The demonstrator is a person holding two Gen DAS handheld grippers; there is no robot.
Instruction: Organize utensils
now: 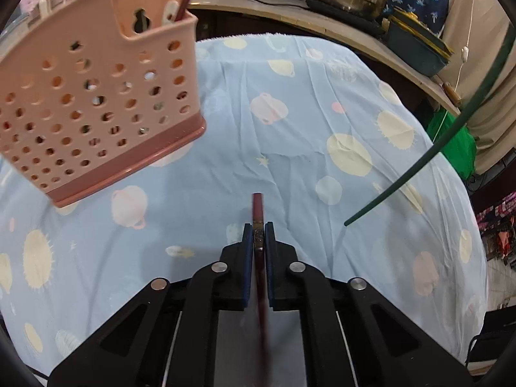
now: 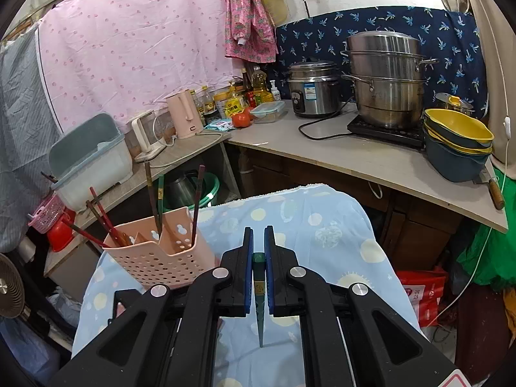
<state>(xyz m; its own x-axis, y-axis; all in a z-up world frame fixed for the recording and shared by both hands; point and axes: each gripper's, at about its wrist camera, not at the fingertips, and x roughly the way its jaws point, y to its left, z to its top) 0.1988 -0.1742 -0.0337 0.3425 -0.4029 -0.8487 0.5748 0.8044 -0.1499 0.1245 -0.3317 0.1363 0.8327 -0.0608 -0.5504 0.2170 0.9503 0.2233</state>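
With our left tongs (image 1: pixel 257 235) clamping a maroon chopstick (image 1: pixel 257 206) and right tongs (image 2: pixel 257 242) clamping a green chopstick (image 2: pixel 259 293), we judge both must next drop into the pink holder (image 2: pixel 161 258), far left.

the red chopstick (image 1: pixel 258 208) in the left gripper (image 1: pixel 257 235) blurs toward the bottom edge, its lower end lost between the arms. the holder (image 1: pixel 96 96) is blurred and cut by the left edge; what fills it shows only through the holes. the green chopstick (image 1: pixel 451 135) leaves the frame at the right edge. in the right wrist view the green chopstick (image 2: pixel 259 287) is mostly hidden by the right gripper (image 2: pixel 258 242) pads. bottle labels (image 2: pixel 232 104) are too small to read.
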